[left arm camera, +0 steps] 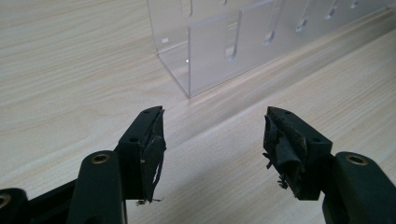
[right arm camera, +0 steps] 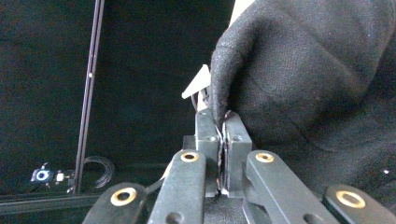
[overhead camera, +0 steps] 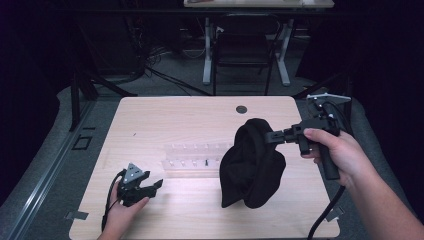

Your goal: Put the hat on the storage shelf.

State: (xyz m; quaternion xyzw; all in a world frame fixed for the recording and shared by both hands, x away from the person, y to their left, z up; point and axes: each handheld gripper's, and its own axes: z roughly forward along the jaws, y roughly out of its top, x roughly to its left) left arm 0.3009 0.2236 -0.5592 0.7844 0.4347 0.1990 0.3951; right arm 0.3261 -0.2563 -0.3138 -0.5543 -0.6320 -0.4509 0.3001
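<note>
Bench [overhead camera: 150,125] of pale wood grain carries everything that matters, and the left gripper [overhead camera: 156,185] sits low at its near-left part, held in the person's left hand [overhead camera: 121,210], its jaws spread wide and empty. In the left gripper view the two worn black pads [left arm camera: 154,151] stand well apart, pointing across bare wood toward the near corner of the clear acrylic slotted rack [left arm camera: 219,51], which lies close ahead but untouched. In the high view that rack [overhead camera: 192,155] stretches crosswise along the middle of the bench, its long axis running left to right, its right end near or behind the cloth. Further right hangs the black knitted cloth, a soft bag-like piece of fabric [overhead camera: 252,167], lifted by its upper edge so its long axis drops nearly straight down, its lower bulge at or just above the bench; I cannot tell whether it touches. The right gripper [overhead camera: 274,136], in the person's right hand [overhead camera: 332,152], points leftward, its jaws clamped on that upper hem; the right gripper view shows the hem [right arm camera: 219,84] pinched between them. I judge the coming move turns on this: the cloth hangs to the right of the empty left jaws, beyond the rack's end, so the left hand must cross rightward to reach its free lower edge
</note>
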